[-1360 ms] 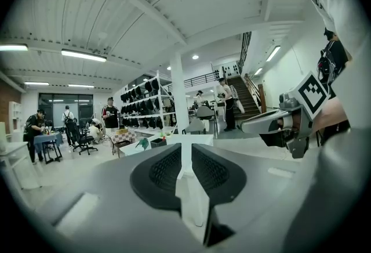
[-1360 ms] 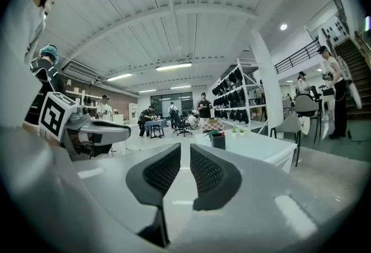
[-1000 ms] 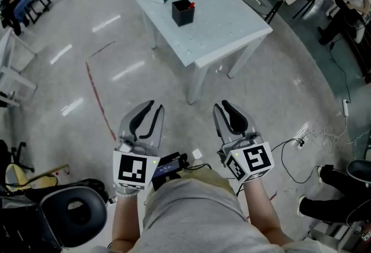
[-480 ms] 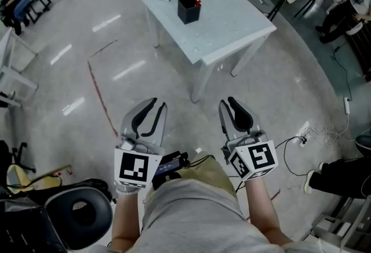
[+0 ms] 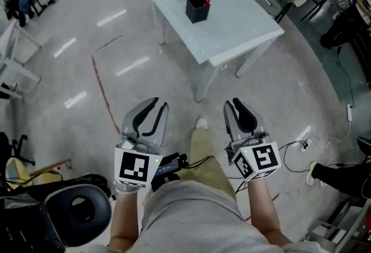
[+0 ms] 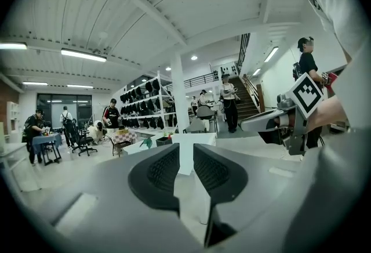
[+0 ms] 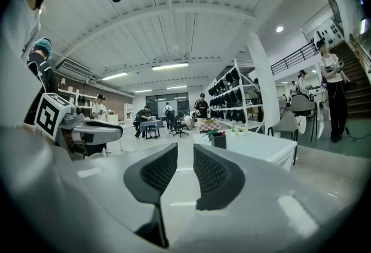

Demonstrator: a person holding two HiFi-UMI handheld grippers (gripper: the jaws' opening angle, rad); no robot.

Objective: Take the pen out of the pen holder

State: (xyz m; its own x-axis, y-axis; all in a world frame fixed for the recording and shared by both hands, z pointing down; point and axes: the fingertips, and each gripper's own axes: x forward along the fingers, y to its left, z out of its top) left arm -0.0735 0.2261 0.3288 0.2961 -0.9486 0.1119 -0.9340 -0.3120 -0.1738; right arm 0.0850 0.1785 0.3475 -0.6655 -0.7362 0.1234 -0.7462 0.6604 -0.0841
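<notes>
Shifted rightward since the earlier frame, the table [image 5: 243,25] is seen at 12 o'clock in the head view. On it stands a black square holder [image 5: 197,8], with the red-tipped pen [image 5: 207,0] inside. In the gripper views, the jaws of the left gripper [image 5: 157,104] and right gripper [image 5: 232,104] are seen slightly apart, with nothing between them.

1. Bright, even indoor light from ceiling strip lights [image 6: 84,55] (white, diffuse).
2. Glare streaks on the glossy floor [image 5: 133,66].
3. Both gripper views: heavy fisheye, black corners; near jaws soft, slightly blurred.
4. Head view sharp, edges bent.
</notes>
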